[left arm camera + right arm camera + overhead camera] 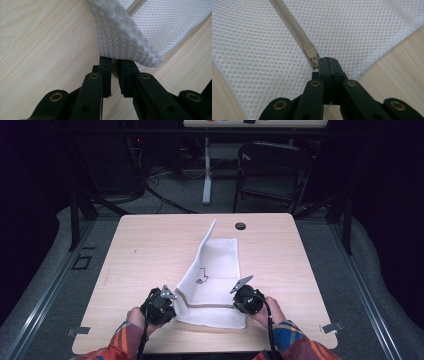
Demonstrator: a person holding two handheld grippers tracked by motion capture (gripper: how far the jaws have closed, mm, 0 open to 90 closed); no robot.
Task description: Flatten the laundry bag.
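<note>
Both grippers worked a white mesh bag (216,270) lying across the middle of the wooden table (150,255). At the person's left, the left gripper (114,65) pinched a bunched corner of the mesh between nearly closed jaws, the fabric lifted and folded over their tips. Across the bag's near edge, the right gripper (327,62) had its jaws fully closed at the beige zipper pull (311,53), pressed against the mesh beside the zip line (205,305).

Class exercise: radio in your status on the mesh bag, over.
Left gripper jaws nipping the mesh bag corner. Right gripper shut at the zipper pull. Table around it bare.
</note>
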